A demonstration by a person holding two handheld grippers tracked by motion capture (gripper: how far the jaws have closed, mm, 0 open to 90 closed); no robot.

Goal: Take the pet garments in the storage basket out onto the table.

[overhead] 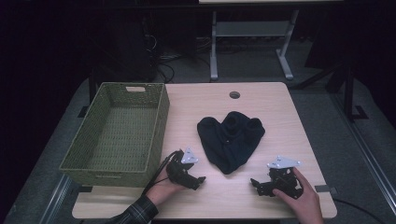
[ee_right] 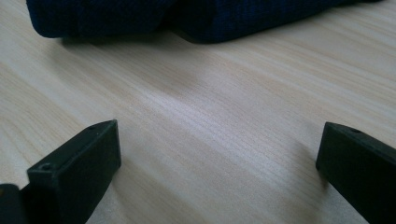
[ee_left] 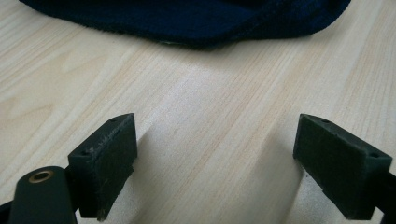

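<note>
One dark garment (overhead: 231,140), one green basket (overhead: 159,135), two claws.

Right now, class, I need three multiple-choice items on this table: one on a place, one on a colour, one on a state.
1. Where does the woven basket stand?
A. At the table's left side
B. At its right side
C. On the floor

2. What colour is the garment?
A. White
B. Dark navy
C. Red

3. How do the left gripper's jaws stand?
A. Shut on the garment
B. Shut on nothing
C. Open over bare wood

Key: 1 A, the high view shows it left of the garment. 2 B, the cloth is dark blue. 3 C, the left gripper view shows wood between the pads.
</note>
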